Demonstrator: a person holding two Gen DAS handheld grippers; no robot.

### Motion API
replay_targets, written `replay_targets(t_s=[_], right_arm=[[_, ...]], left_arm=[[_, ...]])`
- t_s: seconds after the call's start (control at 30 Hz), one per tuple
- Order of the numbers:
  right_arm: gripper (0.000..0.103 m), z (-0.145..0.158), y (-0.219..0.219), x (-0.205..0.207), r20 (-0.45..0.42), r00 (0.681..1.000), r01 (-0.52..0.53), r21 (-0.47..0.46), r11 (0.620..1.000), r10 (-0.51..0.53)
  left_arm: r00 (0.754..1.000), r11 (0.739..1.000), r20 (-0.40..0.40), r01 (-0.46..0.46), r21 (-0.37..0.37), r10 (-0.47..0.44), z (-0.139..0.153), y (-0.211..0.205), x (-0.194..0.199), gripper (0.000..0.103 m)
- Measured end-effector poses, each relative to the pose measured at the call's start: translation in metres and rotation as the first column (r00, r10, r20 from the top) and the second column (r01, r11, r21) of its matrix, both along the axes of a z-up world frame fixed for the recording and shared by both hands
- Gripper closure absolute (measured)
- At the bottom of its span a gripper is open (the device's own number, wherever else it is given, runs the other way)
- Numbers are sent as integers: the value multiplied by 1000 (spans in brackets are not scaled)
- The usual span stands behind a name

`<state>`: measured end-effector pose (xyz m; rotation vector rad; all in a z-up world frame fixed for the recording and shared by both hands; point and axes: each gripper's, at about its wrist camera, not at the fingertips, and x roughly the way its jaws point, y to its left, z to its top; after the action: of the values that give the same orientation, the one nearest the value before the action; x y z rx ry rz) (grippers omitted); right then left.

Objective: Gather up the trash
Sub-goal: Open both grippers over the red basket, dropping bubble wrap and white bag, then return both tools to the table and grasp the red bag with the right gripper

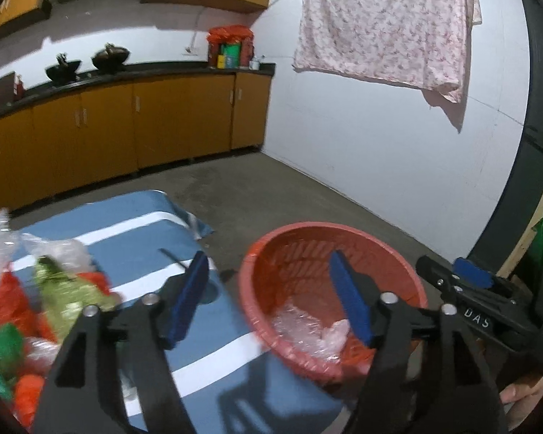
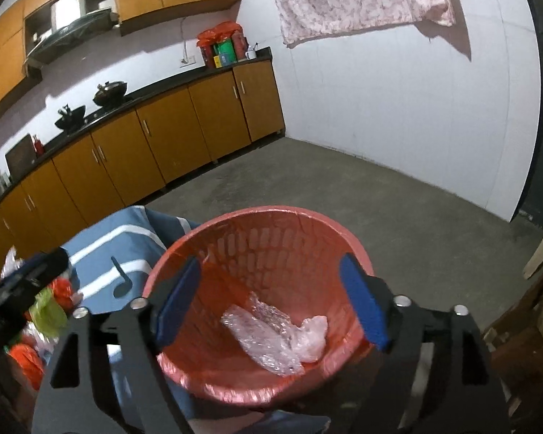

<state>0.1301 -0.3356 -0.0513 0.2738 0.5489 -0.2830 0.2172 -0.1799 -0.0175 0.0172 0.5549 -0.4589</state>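
Trash sits in two places here: a crumpled clear plastic wrap (image 2: 271, 336) lies at the bottom of the red basket (image 2: 213, 231), and a heap of mixed litter (image 1: 43, 296) rests on the striped blue cloth (image 1: 141, 231) to the left of the basket. The right gripper (image 2: 271, 305) hangs over the basket mouth with its jaws spread wide and nothing between the blue pads (image 2: 362, 303). The left gripper (image 1: 271, 296) is likewise wide apart and empty, placed over the near edge of the cloth where it meets the basket rim.

Judging by the empty jaws above the basket and the wrap already inside, a drop-off looks finished and the step in hand is the turn toward the next piece. That next move probably calls for swinging a gripper left to the heap, picking out one item from the tangle, and closing on a raised fold rather than a flat sheet, since thin film tends to slip.

The wrap in the basket lies with its long axis running from the left and far side toward the right and near side, one end bunched near the right wall. In the heap a yellow-green wrapper (image 1: 65, 289) seems to stretch from far to near, though blur there makes its ends hard to tell. The basket itself tilts its opening toward the cameras.
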Motion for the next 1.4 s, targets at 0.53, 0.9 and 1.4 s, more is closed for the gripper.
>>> replay_targets(t_s=[0.53, 0.9, 1.4], right_arm=[[13, 12, 116, -13, 13, 963, -271, -1, 963, 271], [14, 4, 261, 1, -32, 828, -559, 6, 829, 559], [14, -49, 339, 22, -209, 791, -595, -40, 803, 576]], left_arm=[[907, 908, 128, -411, 75, 400, 5, 164, -90, 16], [730, 725, 51, -683, 91, 681, -19, 296, -122, 13], [664, 665, -32, -746, 39, 747, -38, 357, -145, 13]])
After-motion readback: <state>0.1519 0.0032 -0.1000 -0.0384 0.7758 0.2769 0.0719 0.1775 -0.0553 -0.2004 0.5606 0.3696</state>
